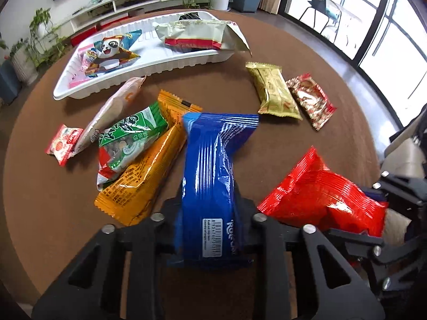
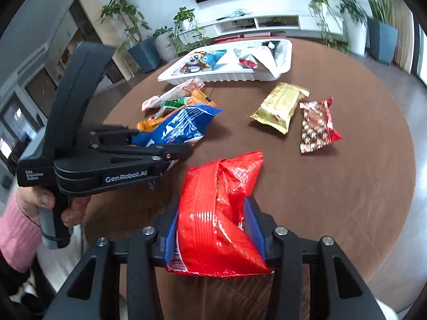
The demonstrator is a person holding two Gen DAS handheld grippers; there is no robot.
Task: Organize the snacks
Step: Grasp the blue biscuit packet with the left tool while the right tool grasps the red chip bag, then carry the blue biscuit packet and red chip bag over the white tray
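Observation:
My left gripper point(image 1: 208, 208) is shut on a blue snack packet point(image 1: 213, 160), pinched at its middle just above the brown round table point(image 1: 288, 146). In the right wrist view the same left gripper point(image 2: 165, 140) comes in from the left with the blue packet point(image 2: 184, 122) in its jaws. My right gripper point(image 2: 213, 213) is shut on a crumpled red packet point(image 2: 216, 200), which also shows at the lower right of the left wrist view point(image 1: 320, 194). A white tray point(image 1: 165, 64) at the far side holds a panda packet point(image 1: 112, 53) and a cream packet point(image 1: 192, 32).
Orange point(image 1: 144, 181), green point(image 1: 130, 133), pale long point(image 1: 112, 109) and small red point(image 1: 62, 144) packets lie in a heap left of the blue one. A gold packet point(image 1: 275, 90) and a red patterned packet point(image 1: 311, 100) lie to the right. A hand in a pink sleeve point(image 2: 16, 229) holds the left gripper.

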